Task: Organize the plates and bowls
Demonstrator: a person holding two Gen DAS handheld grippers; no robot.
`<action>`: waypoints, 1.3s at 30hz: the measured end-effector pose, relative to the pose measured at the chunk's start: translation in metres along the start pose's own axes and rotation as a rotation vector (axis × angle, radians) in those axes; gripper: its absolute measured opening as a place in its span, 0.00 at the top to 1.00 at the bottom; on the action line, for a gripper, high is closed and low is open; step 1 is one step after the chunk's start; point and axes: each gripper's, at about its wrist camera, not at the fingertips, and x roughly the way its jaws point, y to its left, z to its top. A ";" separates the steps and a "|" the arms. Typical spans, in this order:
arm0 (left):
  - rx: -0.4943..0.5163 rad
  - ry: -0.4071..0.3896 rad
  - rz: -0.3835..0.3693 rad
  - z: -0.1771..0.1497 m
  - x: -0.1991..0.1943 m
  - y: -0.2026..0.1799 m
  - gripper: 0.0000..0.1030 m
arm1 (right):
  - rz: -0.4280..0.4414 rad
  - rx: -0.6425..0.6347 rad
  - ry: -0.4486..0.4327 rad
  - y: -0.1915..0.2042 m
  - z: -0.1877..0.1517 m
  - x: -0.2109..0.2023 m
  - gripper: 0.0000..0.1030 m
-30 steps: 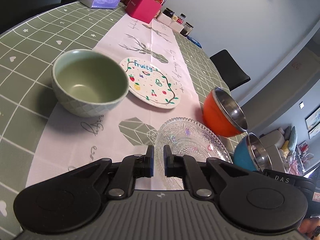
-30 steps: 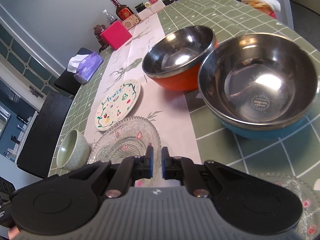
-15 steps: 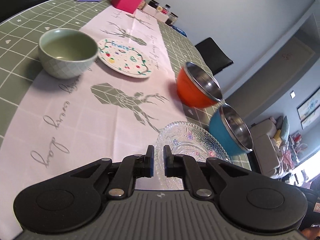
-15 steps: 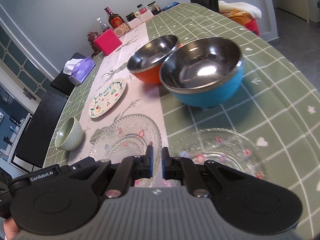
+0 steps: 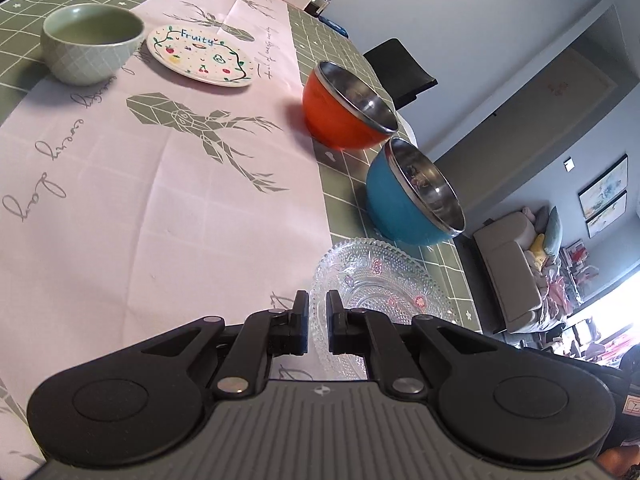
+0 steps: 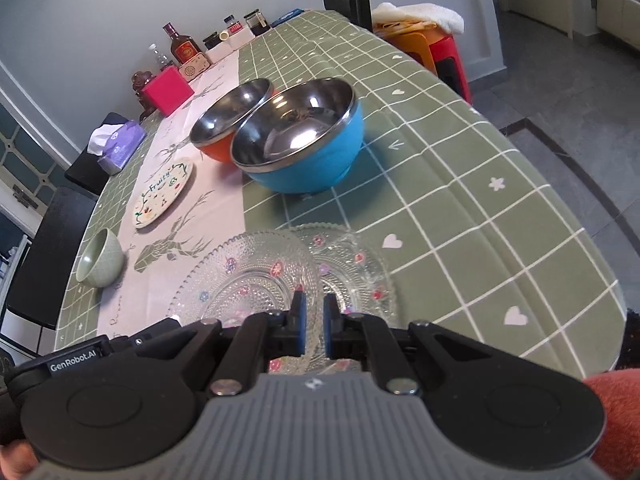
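A clear glass plate (image 5: 384,288) with small flower marks hangs just above the table, held by its near rim. My left gripper (image 5: 317,316) is shut on that rim. My right gripper (image 6: 313,320) is shut on the same plate (image 6: 248,280), whose right edge overlaps a second glass plate (image 6: 360,264) lying on the green cloth. Beyond them stand a blue steel-lined bowl (image 6: 312,160) and an orange one (image 6: 214,150), touching. A green ceramic bowl (image 5: 88,52) and a white "Fruity" plate (image 5: 200,56) sit farther off on the pink runner.
The far end of the table holds a pink box (image 6: 166,92), a tissue box (image 6: 118,146), a bottle (image 6: 182,46) and jars. A black chair (image 5: 400,68) stands beyond the orange bowl. The table's rounded edge (image 6: 580,264) drops to the floor on the right, near a red stool (image 6: 448,64).
Both grippers carried the glass plate across the runner, away from the green bowl and the Fruity plate. It now hangs in front of the blue bowl, partly over the second glass plate.
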 end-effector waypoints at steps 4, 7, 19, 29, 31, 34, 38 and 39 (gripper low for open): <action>0.010 0.008 -0.004 -0.004 0.003 -0.007 0.92 | -0.015 0.005 -0.008 -0.006 -0.001 -0.002 0.94; 0.028 0.014 -0.009 -0.006 0.008 -0.015 0.92 | -0.034 0.012 -0.033 -0.013 -0.001 -0.006 0.94; 0.061 0.013 0.015 -0.008 0.024 -0.025 0.92 | -0.089 0.003 -0.064 -0.018 0.001 0.000 0.93; 0.133 -0.005 0.036 -0.010 0.026 -0.031 0.91 | -0.116 -0.017 -0.053 -0.018 0.001 0.008 0.92; 0.154 -0.014 0.042 -0.010 0.026 -0.032 0.91 | -0.117 -0.024 -0.053 -0.017 0.000 0.009 0.92; 0.174 -0.018 0.047 -0.009 0.026 -0.032 0.91 | -0.119 -0.028 -0.049 -0.016 -0.001 0.012 0.92; 0.205 -0.022 0.058 -0.010 0.026 -0.035 0.91 | -0.131 -0.043 -0.055 -0.014 -0.001 0.012 0.92; 0.215 -0.024 0.065 -0.010 0.027 -0.036 0.91 | -0.131 -0.047 -0.056 -0.014 -0.002 0.012 0.93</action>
